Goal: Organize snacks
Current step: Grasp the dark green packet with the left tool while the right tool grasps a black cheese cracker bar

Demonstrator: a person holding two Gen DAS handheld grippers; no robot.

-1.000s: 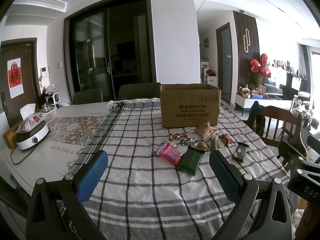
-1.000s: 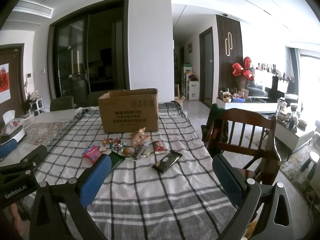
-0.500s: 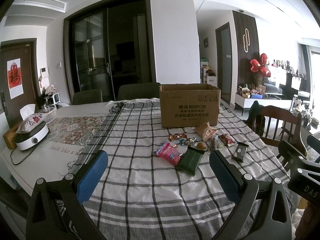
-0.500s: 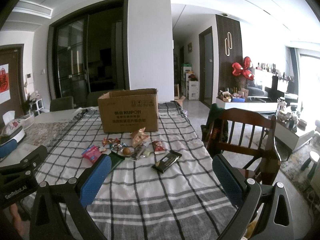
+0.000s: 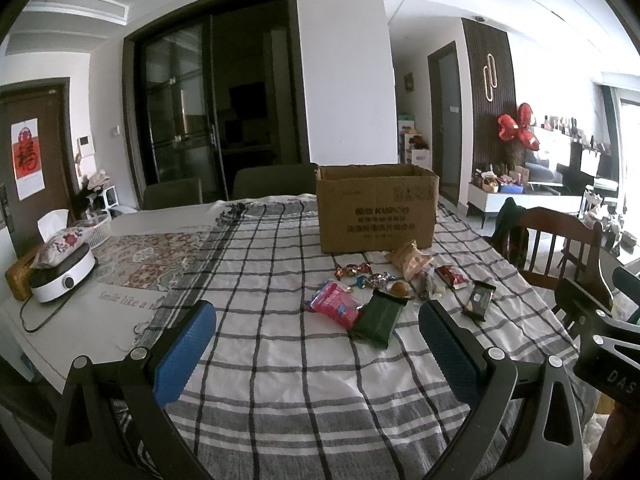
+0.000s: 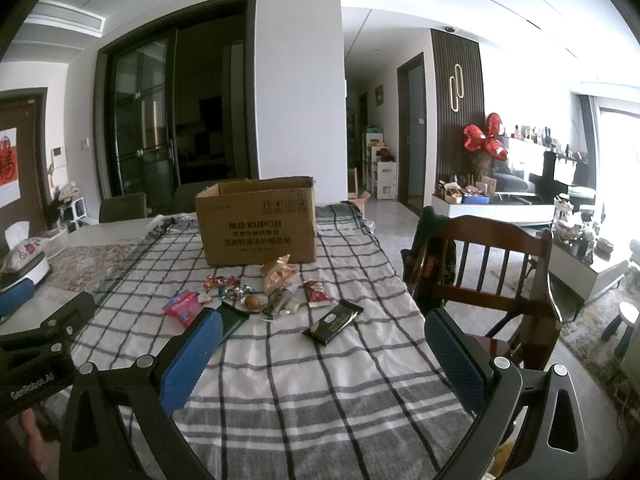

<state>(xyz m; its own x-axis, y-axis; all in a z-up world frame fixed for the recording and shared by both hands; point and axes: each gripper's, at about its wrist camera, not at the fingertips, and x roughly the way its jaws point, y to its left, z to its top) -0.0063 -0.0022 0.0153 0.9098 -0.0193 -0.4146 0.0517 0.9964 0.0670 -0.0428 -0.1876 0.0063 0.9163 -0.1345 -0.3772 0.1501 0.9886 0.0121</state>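
Note:
An open cardboard box [image 5: 376, 208] stands on the checked tablecloth [image 5: 280, 360]; it also shows in the right wrist view [image 6: 258, 226]. Several snacks lie in front of it: a pink packet [image 5: 334, 308], a dark green packet [image 5: 380, 318], a black bar [image 5: 479, 301] [image 6: 333, 321], a red packet [image 6: 316, 293], a tan bag [image 6: 277, 273] and wrapped candies [image 5: 354, 270]. My left gripper [image 5: 316, 344] is open and empty, above the cloth short of the snacks. My right gripper [image 6: 320, 356] is open and empty, near the black bar.
A wooden chair [image 6: 488, 276] stands at the table's right side. A white cooker [image 5: 62, 276] with a tissue pouch sits at the left end of the table. Dark chairs [image 5: 272, 180] stand behind the box. The right gripper's body shows at the left view's edge [image 5: 600, 336].

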